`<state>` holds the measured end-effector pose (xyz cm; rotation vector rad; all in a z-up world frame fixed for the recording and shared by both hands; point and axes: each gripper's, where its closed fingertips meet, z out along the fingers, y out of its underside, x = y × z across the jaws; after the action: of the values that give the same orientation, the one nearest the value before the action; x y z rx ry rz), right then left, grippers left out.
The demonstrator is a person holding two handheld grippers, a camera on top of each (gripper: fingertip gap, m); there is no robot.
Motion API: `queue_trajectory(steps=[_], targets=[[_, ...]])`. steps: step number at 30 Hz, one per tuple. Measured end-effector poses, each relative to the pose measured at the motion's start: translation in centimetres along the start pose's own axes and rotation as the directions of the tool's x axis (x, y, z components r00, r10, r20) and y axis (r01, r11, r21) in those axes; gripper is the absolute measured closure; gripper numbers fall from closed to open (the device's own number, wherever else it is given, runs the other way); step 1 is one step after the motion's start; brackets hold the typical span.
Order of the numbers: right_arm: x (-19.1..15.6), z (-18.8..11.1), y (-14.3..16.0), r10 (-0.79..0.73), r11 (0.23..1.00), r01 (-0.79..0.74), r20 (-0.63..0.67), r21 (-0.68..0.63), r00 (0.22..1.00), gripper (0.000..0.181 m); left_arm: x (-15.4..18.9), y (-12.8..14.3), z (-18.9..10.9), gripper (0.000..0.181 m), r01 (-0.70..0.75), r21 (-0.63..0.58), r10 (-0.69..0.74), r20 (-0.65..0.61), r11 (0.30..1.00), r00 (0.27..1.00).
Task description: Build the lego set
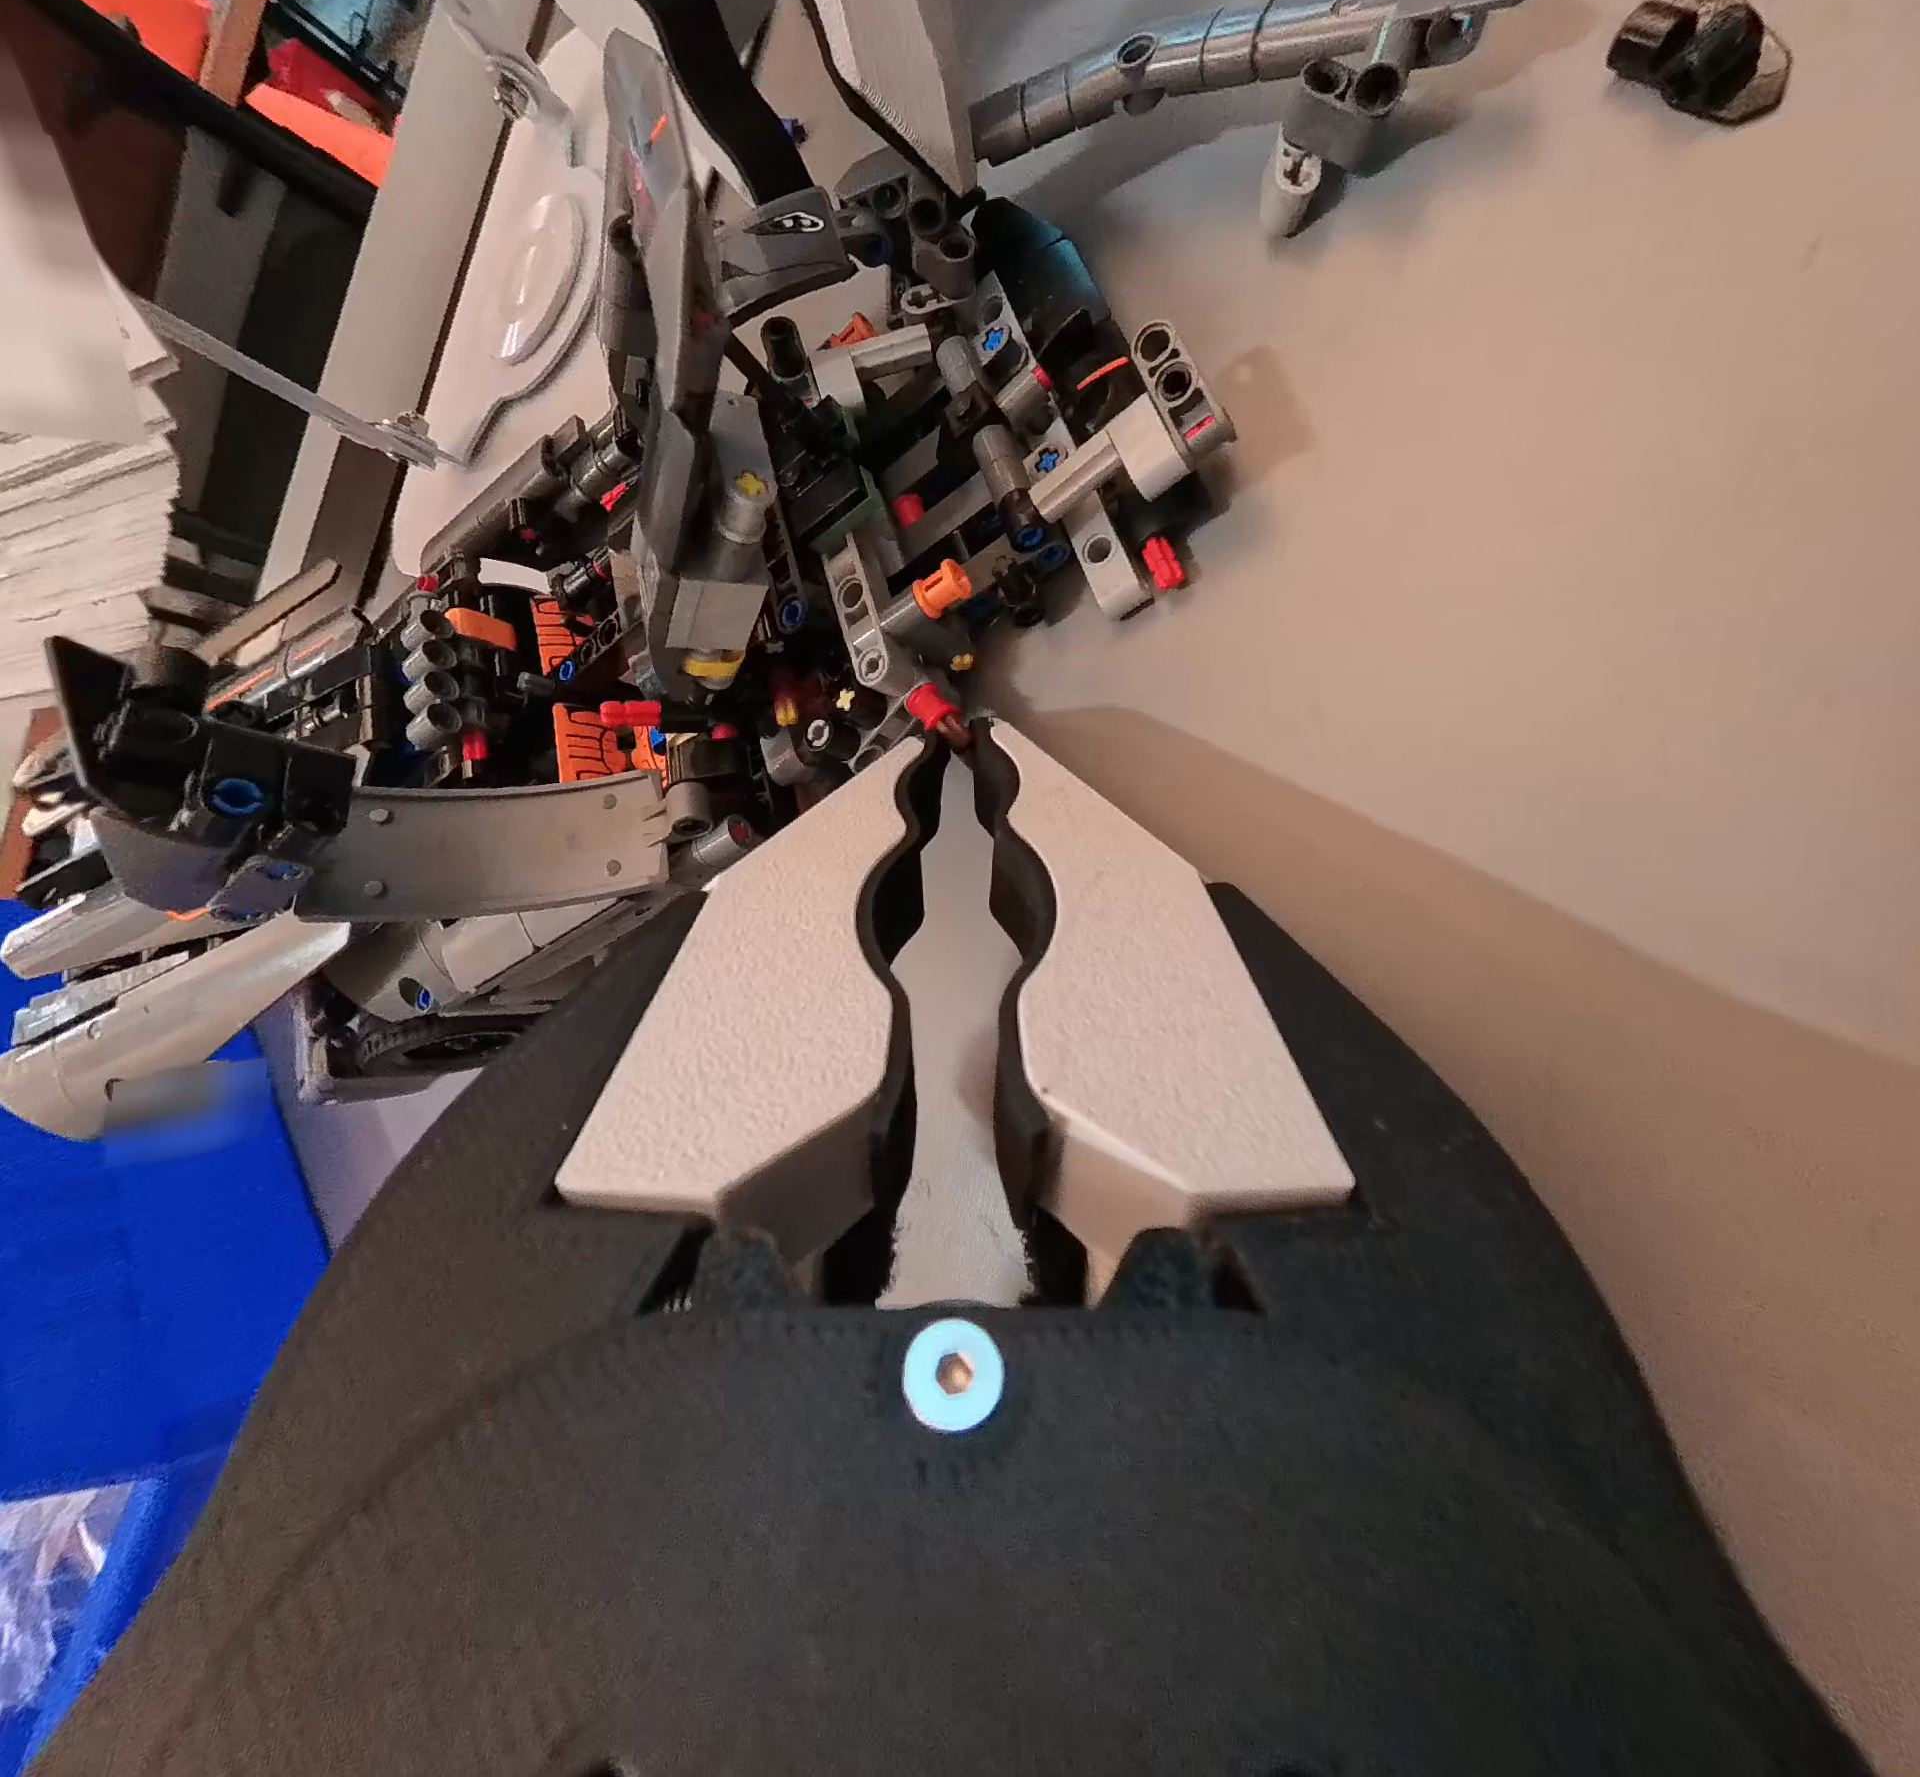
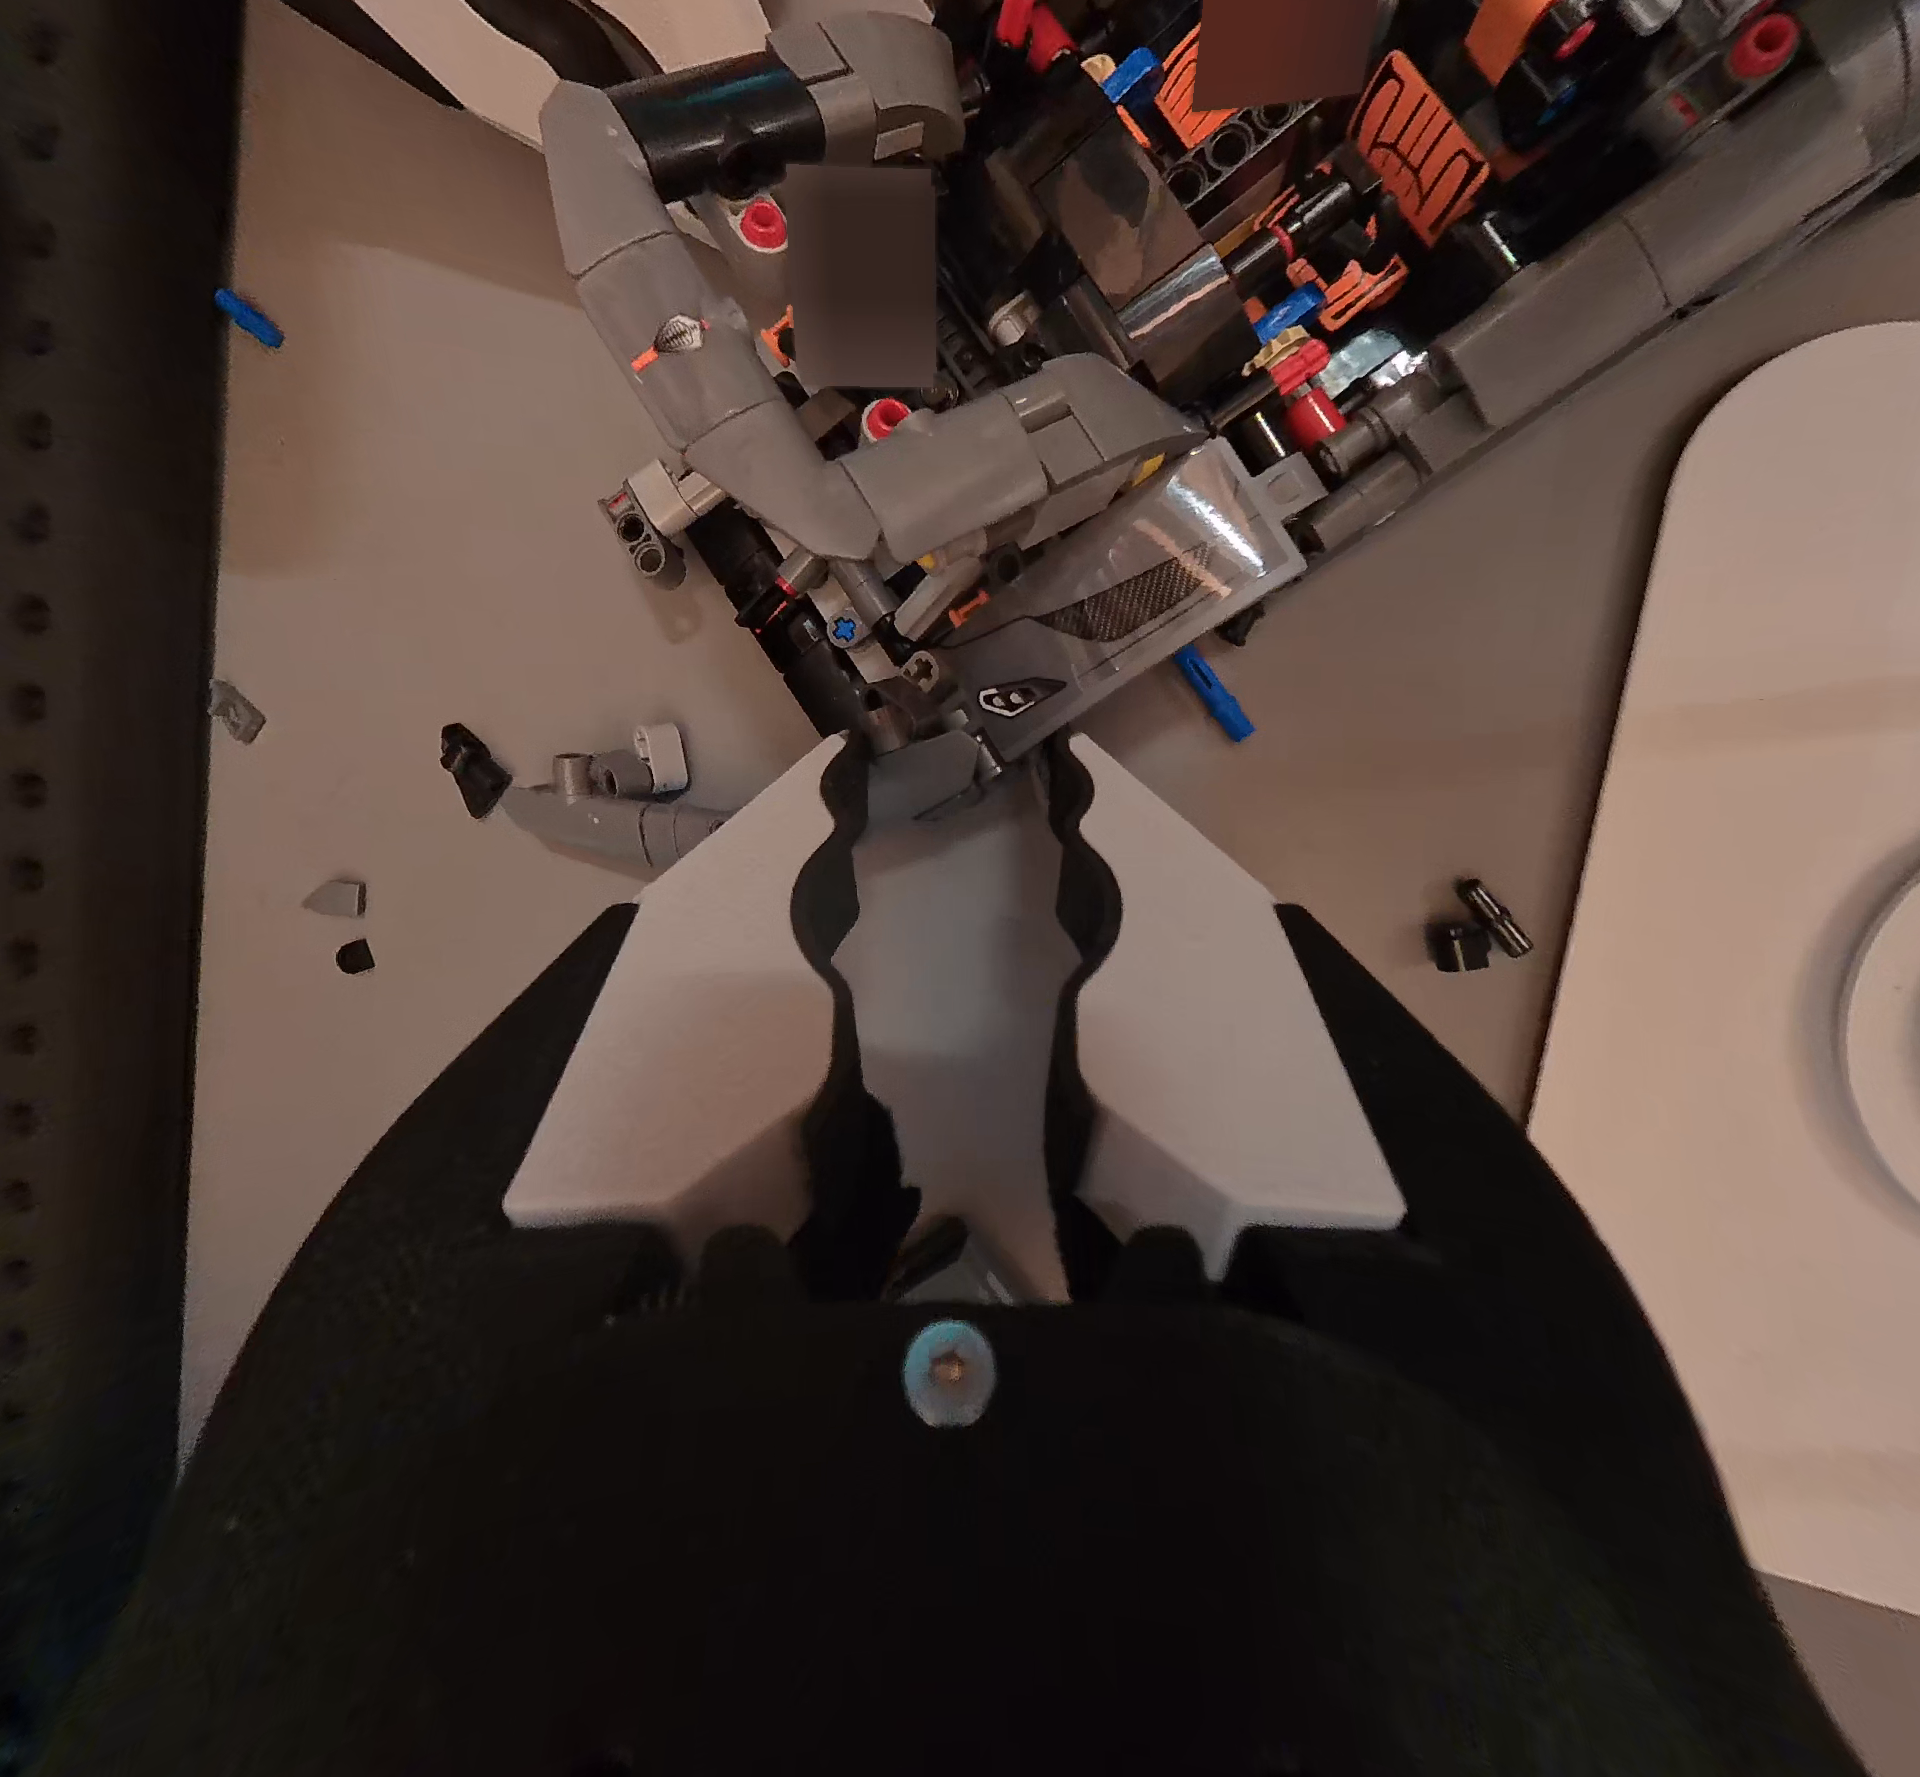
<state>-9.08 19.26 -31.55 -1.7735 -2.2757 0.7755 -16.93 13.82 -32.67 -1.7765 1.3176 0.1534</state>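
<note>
Left gripper (image 1: 961, 740) pinches a small red-tipped pin (image 1: 935, 709) at the near edge of the lego car model (image 1: 727, 532), which lies on the pale table (image 1: 1558, 584). Right gripper (image 2: 951, 771), at the model's far side, grips a grey corner piece (image 2: 925, 771) of it. Loose parts (image 2: 613, 792) lie scattered to the left.

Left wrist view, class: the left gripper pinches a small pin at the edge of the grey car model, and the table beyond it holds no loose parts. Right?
Not quite. The left gripper does pinch at the car model, but the left wrist view shows loose parts on the table, including a long grey piece.
</note>
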Motion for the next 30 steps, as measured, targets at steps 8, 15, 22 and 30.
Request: queue_trajectory(steps=[8,15,22,30], targets=[[0.6,-0.2,0.3,-0.012,1.000,0.011,-0.048,-0.028,0.999,0.148,-0.1,-0.2,0.5,0.179,-0.003,-0.007,0.003,0.029,1.000,1.000],[1.1,-0.2,0.4,-0.024,0.998,0.020,-0.094,-0.052,0.995,0.147,-0.4,-0.2,0.8,0.178,-0.002,-0.019,0.003,0.054,1.000,0.999],[1.1,-0.1,0.4,-0.021,0.999,0.017,-0.094,-0.047,0.995,0.147,-1.0,0.4,0.9,0.180,0.044,-0.045,-0.041,0.070,0.998,0.997],[1.0,-0.1,0.4,-0.016,0.999,0.012,-0.090,-0.042,0.996,0.147,-1.0,0.3,1.1,0.180,0.028,-0.068,-0.022,0.092,0.997,0.996]])
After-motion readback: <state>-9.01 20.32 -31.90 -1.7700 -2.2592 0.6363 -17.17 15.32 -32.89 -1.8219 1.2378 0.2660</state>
